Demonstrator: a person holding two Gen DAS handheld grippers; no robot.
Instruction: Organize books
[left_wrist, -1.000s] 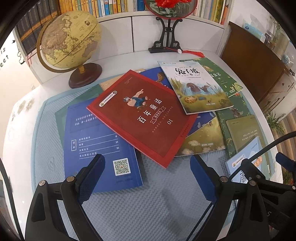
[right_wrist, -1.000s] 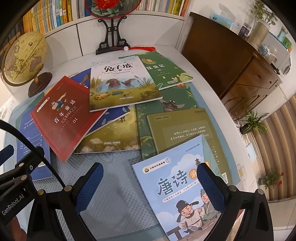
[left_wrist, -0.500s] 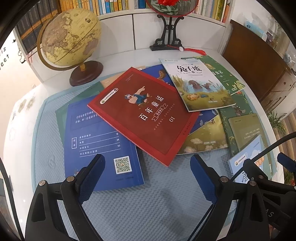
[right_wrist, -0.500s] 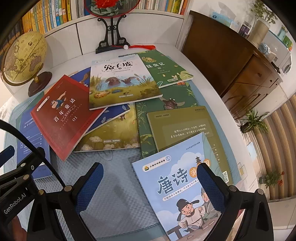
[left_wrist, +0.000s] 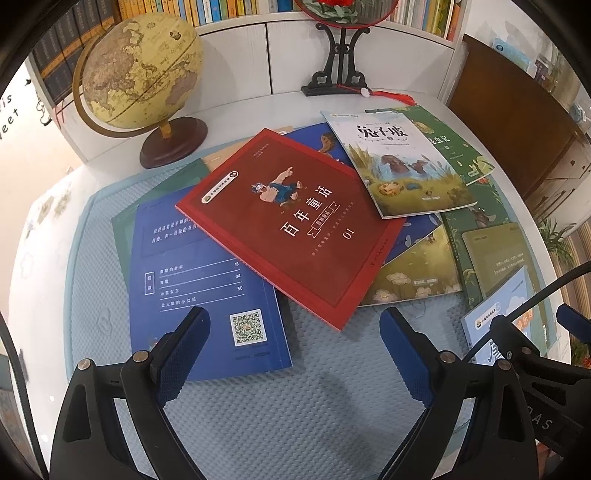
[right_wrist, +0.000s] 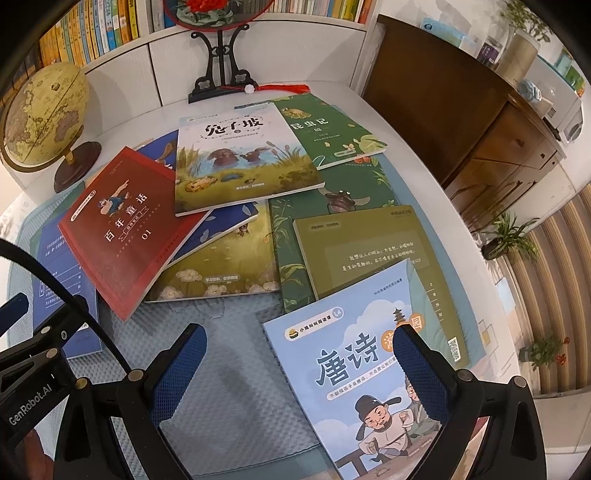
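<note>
Both grippers hang wide open, holding nothing. The right gripper (right_wrist: 295, 373) is nearest to the light blue book (right_wrist: 354, 373), just ahead and right of it, long axis running near to far. The left gripper (left_wrist: 295, 354) faces the red book (left_wrist: 291, 225) farther off.

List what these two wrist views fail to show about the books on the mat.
- Blue book, left wrist view: cover mostly hidden under the red book and the rabbit book.
- Light-blue poetry book, right wrist view: lower edge cut off by the frame; right gripper finger covers part of the title.
- Olive book, right wrist view: small print too tiny to read.
</note>
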